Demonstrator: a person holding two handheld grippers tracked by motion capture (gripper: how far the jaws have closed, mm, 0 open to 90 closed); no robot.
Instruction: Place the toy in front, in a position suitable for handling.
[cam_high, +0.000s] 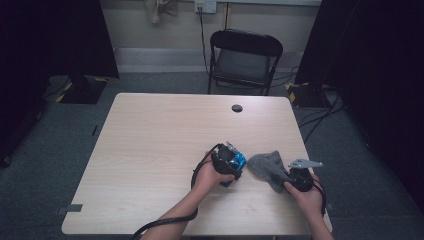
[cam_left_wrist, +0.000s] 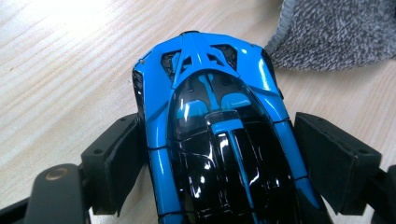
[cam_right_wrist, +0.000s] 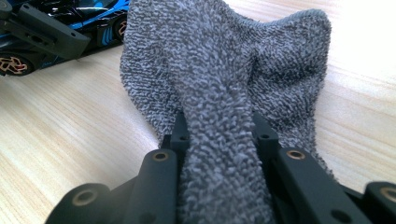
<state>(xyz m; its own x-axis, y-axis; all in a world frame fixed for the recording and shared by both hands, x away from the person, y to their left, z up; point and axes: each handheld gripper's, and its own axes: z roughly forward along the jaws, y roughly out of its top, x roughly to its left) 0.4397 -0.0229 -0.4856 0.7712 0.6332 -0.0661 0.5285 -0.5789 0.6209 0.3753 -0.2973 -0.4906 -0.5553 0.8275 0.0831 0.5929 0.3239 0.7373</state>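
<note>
Tongs (cam_right_wrist: 219, 140) pinch grey cloth (cam_right_wrist: 224, 70).

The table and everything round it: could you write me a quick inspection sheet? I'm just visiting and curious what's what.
Surface: pale wooden table with a round cable hole near its far edge.
Job's things: blue and black toy car; grey terry cloth bunched up just right of it.
Clutter: nothing seen.
Grippers: left gripper has a jaw at each side of the car; right gripper pinches a fold of the cloth.
Cables: a black cable trails from the left gripper off the near edge; more cables lie on the floor at right.
Surroundings: black folding chair behind the table, grey carpet, dark curtains either side, wall socket.
</note>
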